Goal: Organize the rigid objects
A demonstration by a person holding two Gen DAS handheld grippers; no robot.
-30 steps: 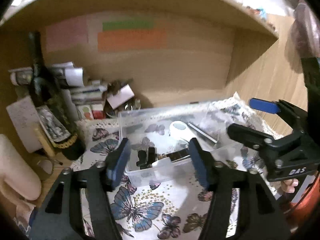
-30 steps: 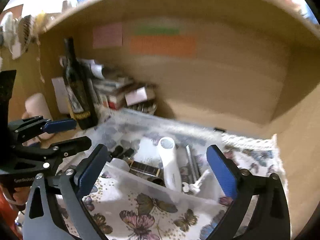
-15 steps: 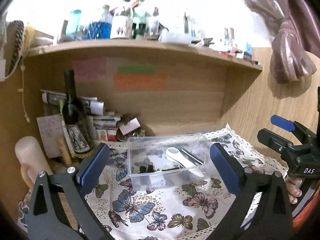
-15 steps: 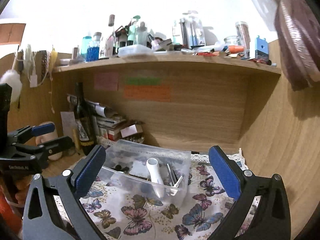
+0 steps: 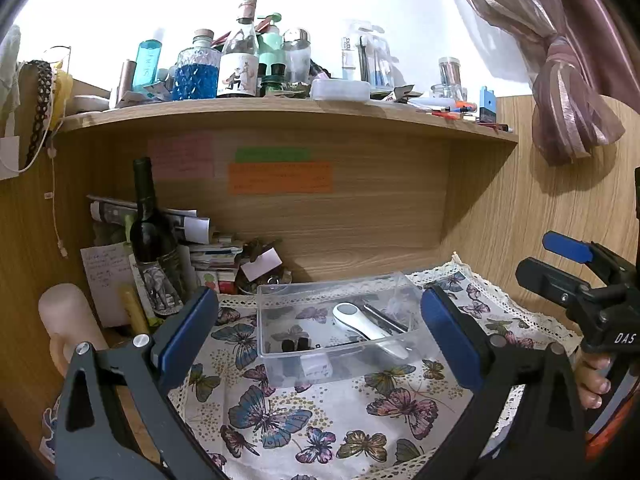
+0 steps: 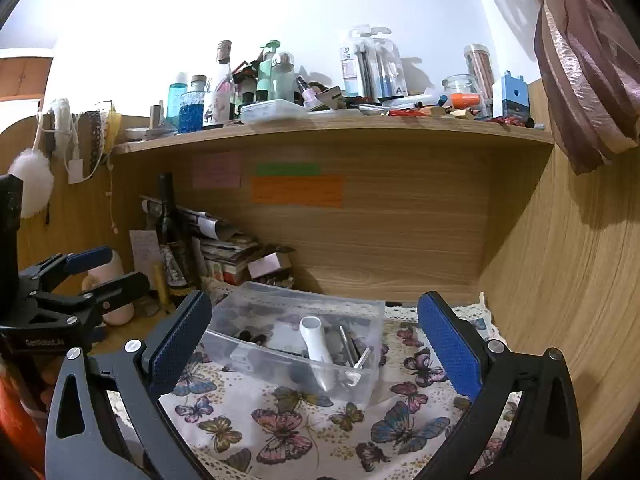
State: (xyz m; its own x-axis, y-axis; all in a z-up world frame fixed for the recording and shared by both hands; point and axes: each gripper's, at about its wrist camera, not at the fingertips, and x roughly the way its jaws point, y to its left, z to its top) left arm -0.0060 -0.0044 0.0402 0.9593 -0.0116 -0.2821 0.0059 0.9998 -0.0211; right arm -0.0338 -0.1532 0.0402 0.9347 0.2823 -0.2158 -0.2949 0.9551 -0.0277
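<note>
Here, clear plastic bin [image 5: 336, 320] on butterfly-print cloth [image 5: 312, 420] on the counter, under the wooden shelf [image 5: 280, 110]. Inside the bin: white handheld device [image 5: 366, 326] lying angled, head toward the back in left view; thin metal tools [image 5: 386, 318] just beside it on its right; small black pieces [image 5: 296, 345] near the front-left wall. Same bin [image 6: 296, 344] in right view, white device [image 6: 316, 344] propped with its round end up, metal tools [image 6: 352, 348] beside it.

Left gripper [image 5: 320, 332] held back from the bin, blue-padded fingers [image 5: 190, 328] spread wide, gripping nothing. Right gripper [image 6: 314, 340] likewise clear of the bin, fingers [image 6: 448, 348] wide apart, empty. Right gripper also seen at right edge of left view [image 5: 568, 268], left gripper at left edge of right view [image 6: 92, 272], both with fingers apart.

Dark wine bottle [image 5: 154, 240] upright at back left, stacked papers and boxes [image 5: 216, 256] beside it, pale candle-like cylinder [image 5: 66, 320] far left. Sticky notes, pink [image 5: 180, 158], green [image 5: 272, 155], orange [image 5: 280, 178], on the back panel. Bottles and jars [image 5: 240, 64] crowded on the shelf top. Curtain [image 5: 568, 92] tied at upper right
</note>
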